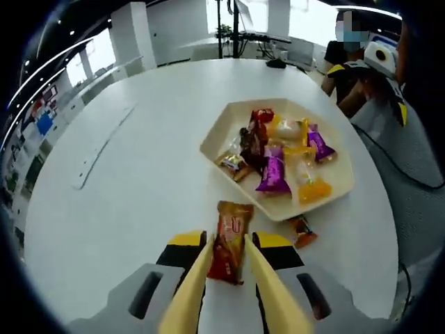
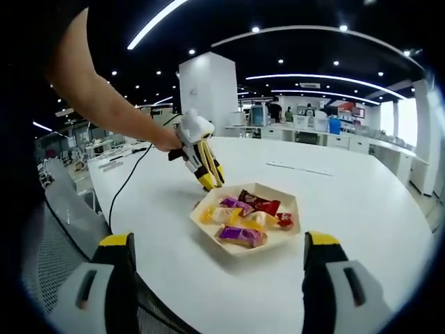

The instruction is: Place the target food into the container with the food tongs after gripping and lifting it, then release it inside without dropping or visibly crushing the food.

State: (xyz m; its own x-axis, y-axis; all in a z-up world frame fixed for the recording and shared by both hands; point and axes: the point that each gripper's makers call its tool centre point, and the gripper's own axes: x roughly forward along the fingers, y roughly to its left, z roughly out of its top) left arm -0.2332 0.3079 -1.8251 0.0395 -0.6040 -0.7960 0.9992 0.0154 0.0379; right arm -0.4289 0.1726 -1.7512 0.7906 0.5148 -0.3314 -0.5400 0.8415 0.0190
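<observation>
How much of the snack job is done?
Done: the left gripper has grabbed an orange-red snack packet. In hand: it holds the packet near the tray, which already has many wrapped sweets in it. Left: carry it over the tray and let go gently.

The right gripper [image 2: 221, 278] holds its jaws wide apart, low over the white table [image 2: 361, 209]. Ahead sits a tray [image 2: 245, 252] of wrapped candies [image 2: 240, 235]. Just beyond its far edge, the left gripper [image 2: 208, 179] points down, held by a person's hand [image 2: 167, 141].
</observation>
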